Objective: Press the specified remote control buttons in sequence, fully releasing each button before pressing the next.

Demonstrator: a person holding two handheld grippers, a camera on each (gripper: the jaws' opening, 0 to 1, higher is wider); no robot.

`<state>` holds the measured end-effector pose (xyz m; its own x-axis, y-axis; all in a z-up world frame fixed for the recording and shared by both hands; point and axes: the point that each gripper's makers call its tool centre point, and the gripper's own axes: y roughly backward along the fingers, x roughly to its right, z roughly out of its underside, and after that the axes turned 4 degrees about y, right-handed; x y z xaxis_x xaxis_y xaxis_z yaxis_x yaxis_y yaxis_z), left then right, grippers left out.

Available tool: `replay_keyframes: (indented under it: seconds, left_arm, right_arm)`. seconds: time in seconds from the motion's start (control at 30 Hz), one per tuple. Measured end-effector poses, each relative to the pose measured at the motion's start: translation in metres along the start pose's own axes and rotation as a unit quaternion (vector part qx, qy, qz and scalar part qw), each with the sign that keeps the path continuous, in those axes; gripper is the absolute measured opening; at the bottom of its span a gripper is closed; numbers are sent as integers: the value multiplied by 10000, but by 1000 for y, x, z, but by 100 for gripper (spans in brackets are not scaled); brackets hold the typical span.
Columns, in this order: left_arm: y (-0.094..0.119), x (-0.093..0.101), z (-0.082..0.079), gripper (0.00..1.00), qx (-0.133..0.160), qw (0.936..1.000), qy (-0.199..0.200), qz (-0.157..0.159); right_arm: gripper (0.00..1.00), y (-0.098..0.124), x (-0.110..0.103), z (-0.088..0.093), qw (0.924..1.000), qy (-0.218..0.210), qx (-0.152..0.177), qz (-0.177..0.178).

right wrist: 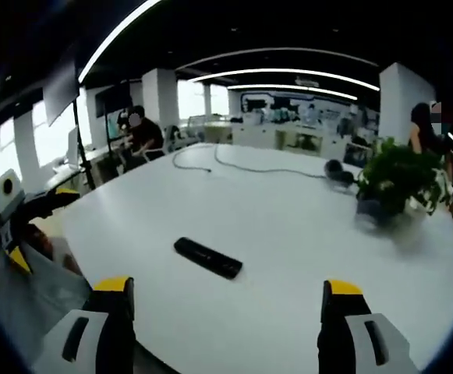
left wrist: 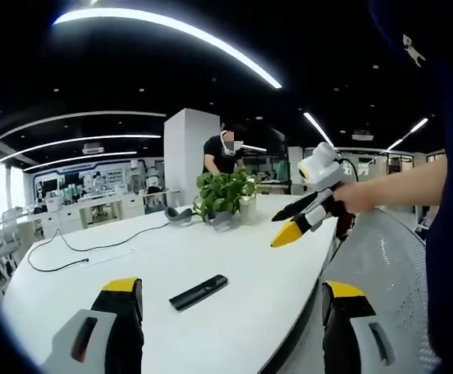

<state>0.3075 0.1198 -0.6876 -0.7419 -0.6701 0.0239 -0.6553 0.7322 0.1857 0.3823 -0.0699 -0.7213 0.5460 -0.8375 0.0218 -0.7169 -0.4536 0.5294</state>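
A slim black remote control point(left wrist: 199, 291) lies flat on the white table point(left wrist: 132, 257). My left gripper point(left wrist: 232, 300) hovers open just short of it, holding nothing, its yellow-tipped jaws standing wide to either side. In the right gripper view the same remote point(right wrist: 207, 258) lies a little ahead of my right gripper point(right wrist: 226, 296), whose jaws are also spread wide with nothing between them. The right gripper point(left wrist: 278, 231), held by a hand, reaches over the table edge in the left gripper view. The left gripper point(right wrist: 35, 226) shows at the far left of the right gripper view.
A potted green plant point(left wrist: 224, 195) stands mid-table beside a grey headset point(left wrist: 179, 216), and a black cable point(left wrist: 86, 249) trails across the far side. The table's curved edge point(left wrist: 308, 312) runs close to me. People stand behind the plant point(left wrist: 222, 152) and sit at a desk point(right wrist: 140, 134).
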Motion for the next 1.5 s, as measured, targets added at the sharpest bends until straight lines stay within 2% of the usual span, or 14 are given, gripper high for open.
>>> replay_keyframes:
  seconds: [0.17, 0.4, 0.53, 0.8, 1.0, 1.07, 1.2, 1.27, 1.4, 1.5]
  left_arm:
    - [0, 0, 0, 100, -4, 10000, 11, 12]
    - [1, 1, 0, 100, -12, 10000, 15, 16]
    - [1, 1, 1, 100, -18, 10000, 29, 27]
    - [1, 1, 2, 100, -59, 10000, 65, 22]
    - [0, 0, 4, 100, -83, 9999, 113, 25]
    - [0, 1, 5, 100, -105, 9999, 106, 53]
    - [-1, 3, 7, 100, -162, 9997, 149, 94]
    - [-1, 2, 7, 100, -160, 9997, 157, 82]
    - [-1, 1, 3, 100, -59, 9998, 177, 39]
    - [-2, 0, 5, 100, -124, 9998, 180, 11]
  right_arm:
    - [99, 12, 3, 1, 9999, 5, 55, 132]
    - [99, 24, 1, 14, 9974, 629, -336, 60]
    - [98, 25, 5, 16, 9989, 397, -251, 86]
    - [97, 25, 7, 19, 9981, 504, -333, 97]
    - [99, 30, 18, 16, 9986, 506, -162, -4]
    - [96, 27, 18, 13, 9997, 236, 27, -55]
    - [91, 28, 12, 13, 9984, 572, -16, -38]
    - [92, 26, 10, 15, 9989, 446, -52, -94]
    - [92, 26, 14, 21, 9984, 524, -156, -105]
    - [93, 26, 12, 18, 9986, 501, -74, -153]
